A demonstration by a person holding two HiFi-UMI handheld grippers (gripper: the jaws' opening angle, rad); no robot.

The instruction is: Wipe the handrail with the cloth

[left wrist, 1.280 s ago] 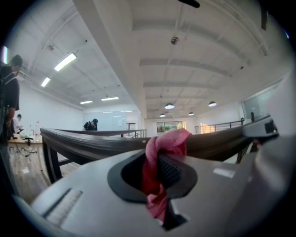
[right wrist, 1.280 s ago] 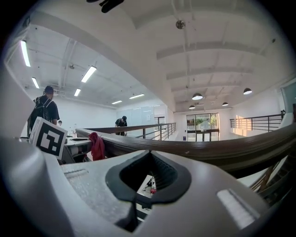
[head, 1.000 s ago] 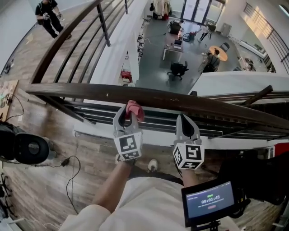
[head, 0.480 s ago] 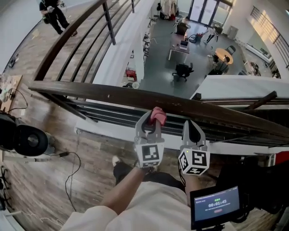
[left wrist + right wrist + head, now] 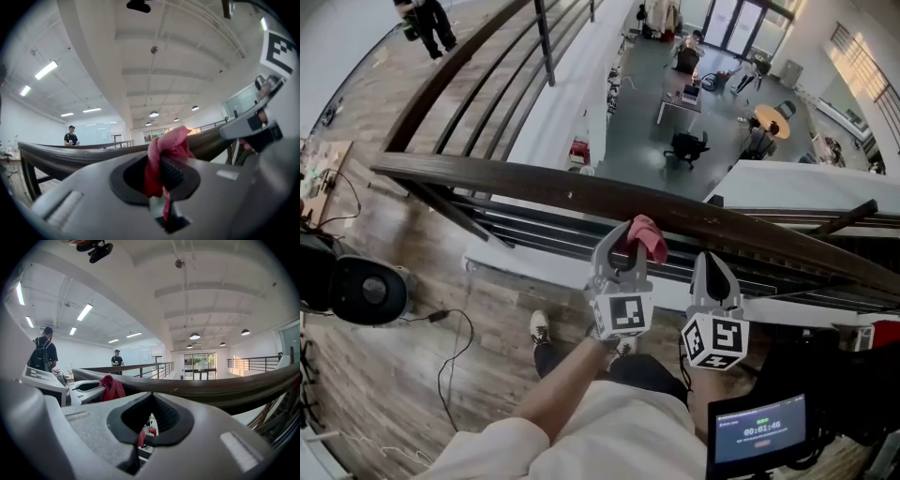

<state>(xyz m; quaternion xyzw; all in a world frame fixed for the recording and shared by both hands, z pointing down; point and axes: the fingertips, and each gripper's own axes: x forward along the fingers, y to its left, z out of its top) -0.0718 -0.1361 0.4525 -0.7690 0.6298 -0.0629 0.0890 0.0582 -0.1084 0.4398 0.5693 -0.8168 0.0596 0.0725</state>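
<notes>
The wiping step looks to be in hand. The left gripper [image 5: 623,246] is sitting just below the middle of the head view, with its nose up at the near edge of the handrail [image 5: 516,185]. That rail is running as a dark wooden band from the left edge down to the right.

The left gripper's jaws are pinching tight on the cloth [image 5: 648,237]. In the left gripper view the red fabric is bunching up out of the closed tips and trailing down between the pads. The wad seems to be resting against the rail's near edge, though I can't confirm firm contact.

The right gripper [image 5: 711,258], just right of the left one, is pointing at the rail from below. Its jaws are together and gripping nothing, and only the floor far below is showing through the hollow between the pads.

By my reading, the next move is to press the cloth onto the top of the wood and slide it along the rail, with the grip staying tight enough that the fabric isn't slipping out.
</notes>
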